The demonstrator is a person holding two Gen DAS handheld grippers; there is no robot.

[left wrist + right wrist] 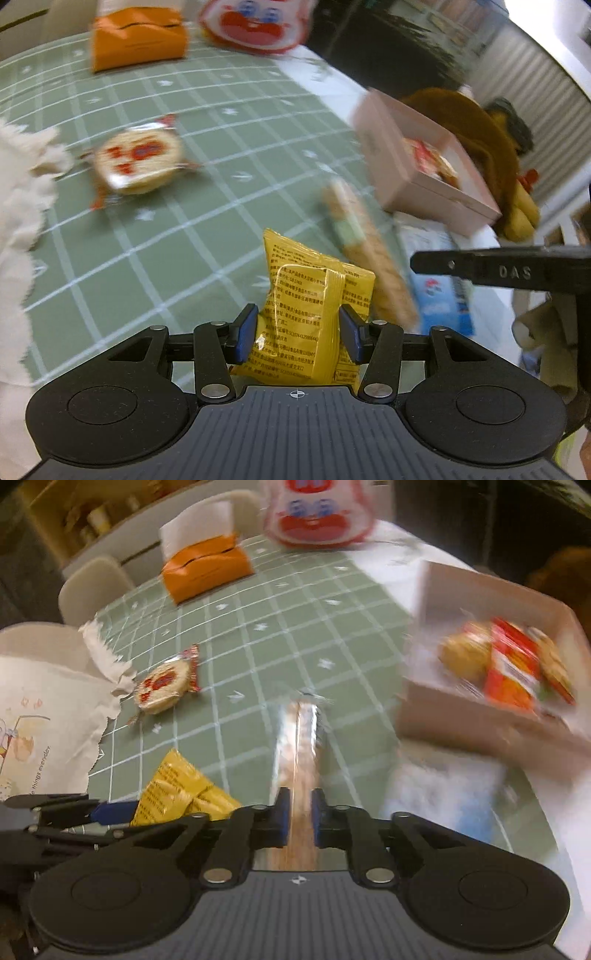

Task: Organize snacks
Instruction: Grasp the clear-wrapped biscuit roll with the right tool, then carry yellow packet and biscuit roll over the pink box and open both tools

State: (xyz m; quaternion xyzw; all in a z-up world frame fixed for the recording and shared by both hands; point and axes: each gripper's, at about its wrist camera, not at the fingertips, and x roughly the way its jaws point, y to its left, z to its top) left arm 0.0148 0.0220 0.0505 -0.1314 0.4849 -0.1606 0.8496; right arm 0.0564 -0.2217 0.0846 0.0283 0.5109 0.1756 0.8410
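Between my right gripper's (299,818) blue pads sits a long wrapped biscuit stick (301,746), clamped near its close end, with its long axis running straight out from the jaws and ahead of them. My left gripper (297,334) is closed on a yellow snack packet (314,314), pads pressing its two sides, the packet standing upright out of the jaws.

From the right wrist view the pink box (476,716) lies ahead and to the right of the stick's far tip, at the right-hand edge of the table (280,627), already holding an orange-red packet (511,668) and round biscuits (461,655). I judge the right hand the nearer to that box: the stick needs only a swing to the right, and I should bring its long axis in line with the box's longer side so it drops inside rather than bridging the rim.

From the left wrist view the box is farther off, up and to the right, with the stick and right gripper between it and the packet. One round wrapped cracker (164,688) lies loose toward the table's left edge, beside a torn paper bag (51,716).
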